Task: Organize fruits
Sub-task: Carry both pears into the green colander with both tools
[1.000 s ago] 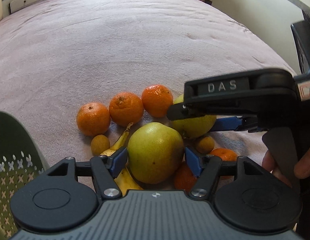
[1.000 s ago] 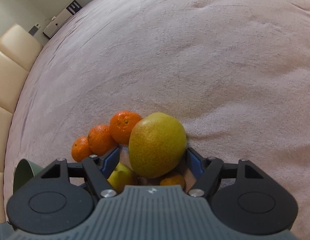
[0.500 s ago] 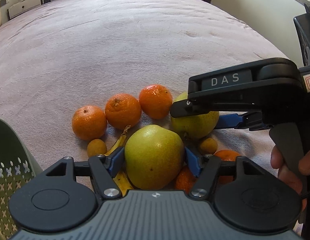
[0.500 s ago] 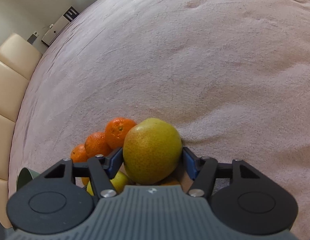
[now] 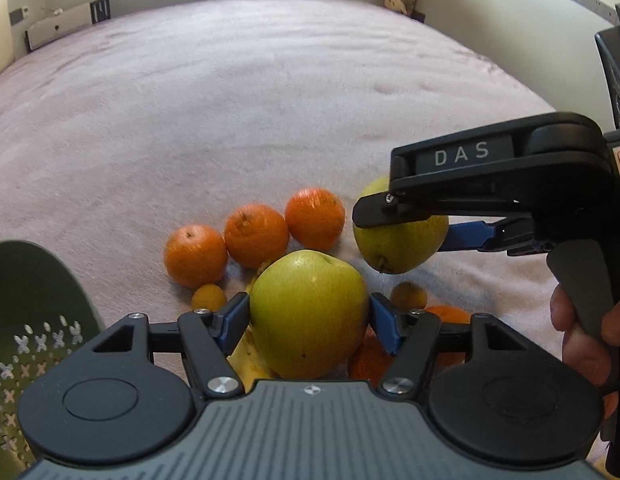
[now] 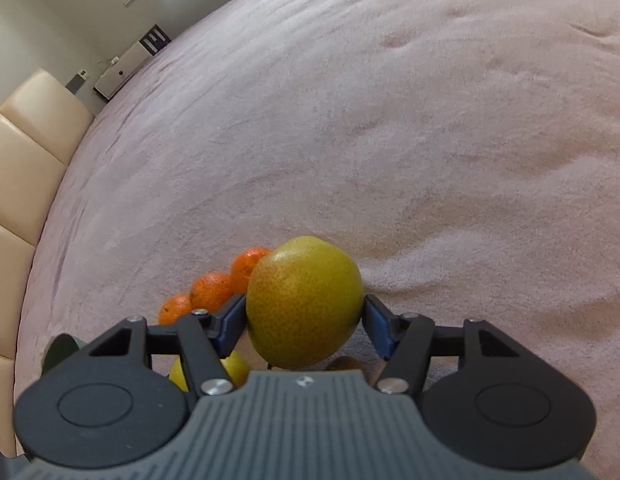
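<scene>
A pile of fruit lies on the pink bed cover (image 5: 190, 120). My left gripper (image 5: 309, 316) is shut on a big green apple (image 5: 310, 320), its blue pads pressing both sides. Three oranges (image 5: 256, 236) sit in a row behind it, with two small yellow fruits (image 5: 209, 297), a banana (image 5: 246, 364) and more oranges (image 5: 446, 314) below. To the right, my right gripper (image 5: 402, 232) is shut on a yellow-green pear (image 5: 398, 248). The right wrist view shows the right gripper (image 6: 304, 312) clamping that speckled pear (image 6: 304, 304) just above the cover.
A dark green perforated colander (image 5: 34, 320) stands at the near left, also seen as the colander (image 6: 62, 348) in the right wrist view. A person's hand (image 5: 578, 340) holds the right gripper's handle. A beige padded headboard (image 6: 22, 140) borders the bed; the cover beyond the pile is bare.
The right gripper's pads closed from a gap onto the pear, and the pear rose slightly. The left pads tightened on the apple. Both views tilted up a little.
</scene>
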A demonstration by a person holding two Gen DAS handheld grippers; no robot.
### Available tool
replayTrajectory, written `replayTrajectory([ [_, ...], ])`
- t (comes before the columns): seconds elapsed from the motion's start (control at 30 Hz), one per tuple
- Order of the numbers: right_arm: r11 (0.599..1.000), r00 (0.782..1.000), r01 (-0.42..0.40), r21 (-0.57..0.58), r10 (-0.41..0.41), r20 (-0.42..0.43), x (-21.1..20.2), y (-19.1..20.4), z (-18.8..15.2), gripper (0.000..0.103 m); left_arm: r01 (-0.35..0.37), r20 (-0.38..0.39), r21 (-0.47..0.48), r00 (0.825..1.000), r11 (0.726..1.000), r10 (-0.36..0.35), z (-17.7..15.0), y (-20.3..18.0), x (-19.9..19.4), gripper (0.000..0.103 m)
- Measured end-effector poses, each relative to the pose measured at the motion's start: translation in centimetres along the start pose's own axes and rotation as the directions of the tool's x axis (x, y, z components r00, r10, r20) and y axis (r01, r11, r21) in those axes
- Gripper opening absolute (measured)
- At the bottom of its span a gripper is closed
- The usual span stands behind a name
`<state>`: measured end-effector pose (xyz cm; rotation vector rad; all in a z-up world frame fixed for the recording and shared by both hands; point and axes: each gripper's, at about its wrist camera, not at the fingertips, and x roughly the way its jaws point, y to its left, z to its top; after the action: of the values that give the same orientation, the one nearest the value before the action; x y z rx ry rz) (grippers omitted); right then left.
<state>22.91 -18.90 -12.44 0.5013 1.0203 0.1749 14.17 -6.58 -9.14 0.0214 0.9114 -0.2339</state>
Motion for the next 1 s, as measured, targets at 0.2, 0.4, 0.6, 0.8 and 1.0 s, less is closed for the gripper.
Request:
replayTrajectory([
  [0.2, 0.999, 0.997, -0.047, -0.026, 0.048, 0.053, -2.6, 1.6, -0.2, 0.06, -0.017, 0.095, -0.008, 0.995, 1.0, 0.018, 0.8, -0.1, -3.9, 0.074],
  [0.4, 0.992, 0.986, -0.106, -0.075, 0.115, 0.122, -6.1, 3.3, -0.5, 0.06, -0.041, 0.159, -0.034, 0.986, 0.999, 0.046, 0.9, 0.8, -8.8, 0.074],
  [0.6, 0.97, 0.973, -0.166, -0.177, 0.191, 0.132, -8.4, 5.5, -1.8, 0.06, -0.079, 0.146, -0.112, 0.985, 0.991, 0.095, 1.0, 3.7, -12.3, 0.074],
  [0.8, 0.912, 0.96, -0.223, -0.345, 0.268, 0.087, -9.3, 9.1, -3.6, 0.06, -0.139, 0.076, -0.203, 0.985, 0.969, 0.158, 0.3, 7.4, -14.9, 0.074],
  [1.0, 0.785, 0.952, -0.256, -0.564, 0.305, -0.007, -9.3, 14.3, -6.1, 0.06, -0.154, 0.018, -0.344, 0.985, 0.926, 0.171, -0.9, 12.1, -16.1, 0.074],
])
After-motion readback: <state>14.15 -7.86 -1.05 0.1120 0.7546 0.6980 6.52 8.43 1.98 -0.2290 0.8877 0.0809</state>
